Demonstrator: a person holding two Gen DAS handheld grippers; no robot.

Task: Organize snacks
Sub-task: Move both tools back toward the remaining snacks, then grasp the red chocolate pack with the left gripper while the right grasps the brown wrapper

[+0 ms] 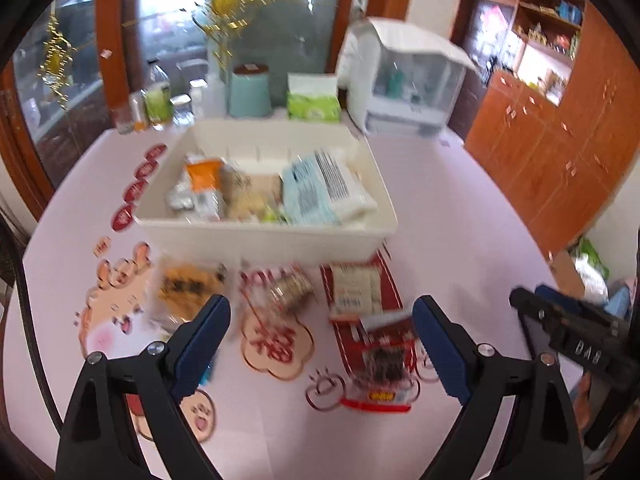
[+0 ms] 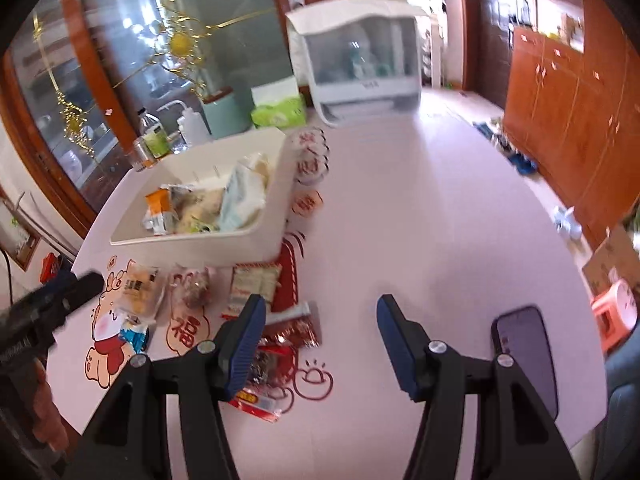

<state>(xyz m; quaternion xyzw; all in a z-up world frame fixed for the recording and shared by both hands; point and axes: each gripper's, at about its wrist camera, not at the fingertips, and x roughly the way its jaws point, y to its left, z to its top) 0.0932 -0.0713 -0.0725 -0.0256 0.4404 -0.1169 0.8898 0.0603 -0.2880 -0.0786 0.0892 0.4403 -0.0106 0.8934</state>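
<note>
A white bin point(image 1: 268, 240) point(image 2: 200, 238) stands mid-table and holds several snack packs. In front of it on the pink table lie a yellow bread pack point(image 1: 184, 288) point(image 2: 138, 288), a clear pack of round cookies point(image 1: 288, 292) point(image 2: 192, 288), a white wafer pack point(image 1: 356, 288) point(image 2: 256, 280) and a red-edged pack point(image 1: 384, 364) point(image 2: 260, 380). My left gripper point(image 1: 323, 302) hangs open above these loose packs, nothing between its blue pads. My right gripper point(image 2: 320, 300) is open too, over bare table just right of the red-edged pack. Its left finger point(image 2: 244, 344) overlaps that pack in the picture.
Along the table's far edge stand bottles point(image 1: 158, 96), a teal canister point(image 1: 250, 90), a green tissue pack point(image 1: 312, 100) and a white covered rack point(image 1: 408, 84). A dark phone point(image 2: 524, 352) lies near the table's right edge. Wooden cabinets point(image 2: 560, 92) line the right wall.
</note>
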